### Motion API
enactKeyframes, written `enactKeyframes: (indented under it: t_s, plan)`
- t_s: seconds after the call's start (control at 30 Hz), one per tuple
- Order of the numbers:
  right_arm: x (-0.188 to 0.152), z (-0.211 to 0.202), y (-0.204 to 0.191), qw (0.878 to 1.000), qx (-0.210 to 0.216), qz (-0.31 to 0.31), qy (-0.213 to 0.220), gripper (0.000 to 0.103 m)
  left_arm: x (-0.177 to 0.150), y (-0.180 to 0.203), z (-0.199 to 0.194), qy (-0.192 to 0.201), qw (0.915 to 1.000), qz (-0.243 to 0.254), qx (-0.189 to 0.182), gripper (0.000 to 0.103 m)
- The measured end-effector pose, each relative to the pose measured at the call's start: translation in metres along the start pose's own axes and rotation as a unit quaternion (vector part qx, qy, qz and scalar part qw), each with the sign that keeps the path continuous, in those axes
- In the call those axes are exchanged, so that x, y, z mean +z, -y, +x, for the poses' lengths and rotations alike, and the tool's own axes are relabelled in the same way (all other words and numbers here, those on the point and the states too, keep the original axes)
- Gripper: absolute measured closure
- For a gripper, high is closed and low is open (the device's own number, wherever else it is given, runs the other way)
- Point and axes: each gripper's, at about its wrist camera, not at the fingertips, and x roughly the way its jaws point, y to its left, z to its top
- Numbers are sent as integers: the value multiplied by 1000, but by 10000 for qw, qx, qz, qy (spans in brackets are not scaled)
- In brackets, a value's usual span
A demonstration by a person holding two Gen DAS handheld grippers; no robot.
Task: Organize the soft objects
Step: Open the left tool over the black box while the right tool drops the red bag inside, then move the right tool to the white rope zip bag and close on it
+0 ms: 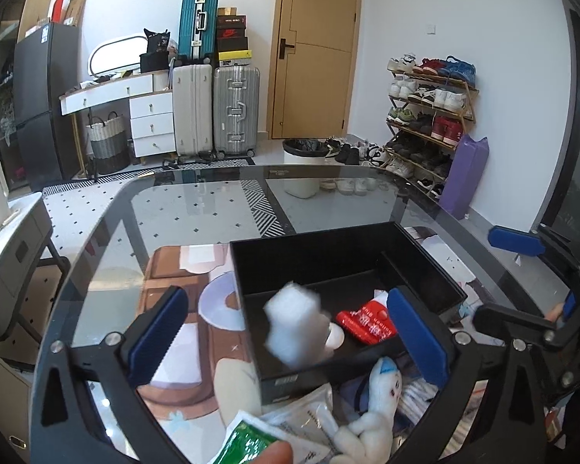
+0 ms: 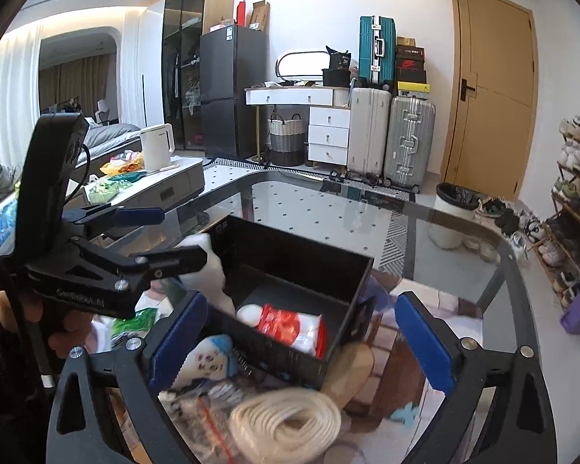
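A black divided box (image 1: pixel 425 266) sits on the glass table (image 1: pixel 197 212). A blurred white soft block (image 1: pixel 295 323) is in mid-air over the box's front compartment, apart from both pads. A red-and-white packet (image 1: pixel 365 323) lies inside; it also shows in the right wrist view (image 2: pixel 290 326). My left gripper (image 1: pixel 290 338) is open and empty above the box's near edge. My right gripper (image 2: pixel 301 342) is open and empty over the box's near side (image 2: pixel 274 352), above a coil of white rope (image 2: pixel 286 421). A white plush toy (image 1: pixel 379 398) lies in front of the box.
A green packet (image 1: pixel 243 440) and clear bags (image 2: pixel 197 410) lie by the box's near side. My left gripper's body (image 2: pixel 96 270) fills the left of the right wrist view. A side table with a white kettle (image 2: pixel 156 147) stands to the left. Suitcases, a bin and a shoe rack stand beyond.
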Motion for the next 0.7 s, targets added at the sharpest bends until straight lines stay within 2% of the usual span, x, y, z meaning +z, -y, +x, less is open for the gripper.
enactKeyframes:
  t_s: [0.27,0.43,0.7]
  plan:
    - [-26,-23,1,9990,50,380,-214,3,-14,-5,-24,74,9999,15,132,0]
    - [-35,-36,-2,9983,-20,557,-176,3,-25,-8,-33,101,9999,1,122,0]
    - [-46,-41,5,9956,-60,876,-314,3,-38,-8,-42,133,9998,88,149,0]
